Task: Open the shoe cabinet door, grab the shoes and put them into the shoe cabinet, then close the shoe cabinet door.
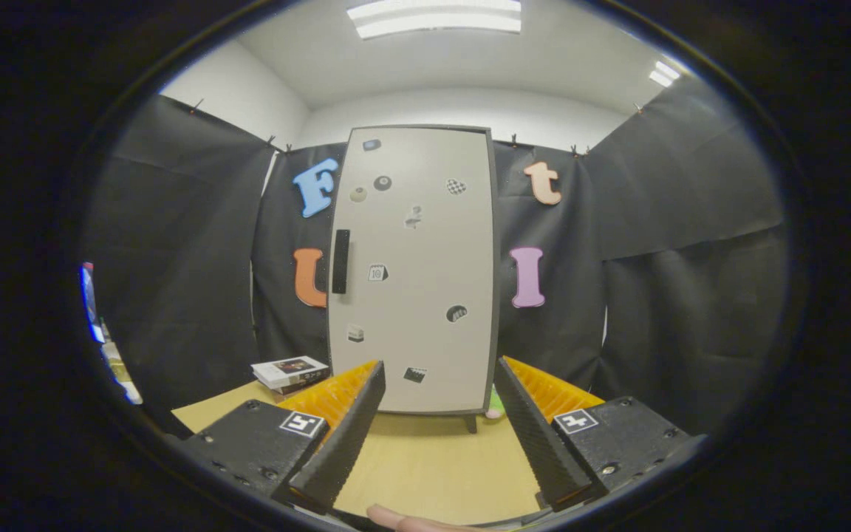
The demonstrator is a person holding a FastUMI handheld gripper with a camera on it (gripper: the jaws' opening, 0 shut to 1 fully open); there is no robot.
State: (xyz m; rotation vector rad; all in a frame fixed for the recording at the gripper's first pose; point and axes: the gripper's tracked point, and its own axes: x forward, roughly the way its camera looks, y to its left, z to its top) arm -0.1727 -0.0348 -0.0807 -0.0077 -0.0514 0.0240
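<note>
Shoe cabinet [414, 273] upright at far side of table [425, 458], door flush shut, dark handle [340, 261] on its left edge. My tongs [436, 436] spread wide, gripping nothing, cabinet well beyond them. I spot no shoes on table (small pale and green bit [496, 408] peeks at cabinet's right foot, too hidden to name). Books [290, 373] stacked left of cabinet. Shut door fits both shoes still outside and shoes already stowed behind it; I can't settle which.
</note>
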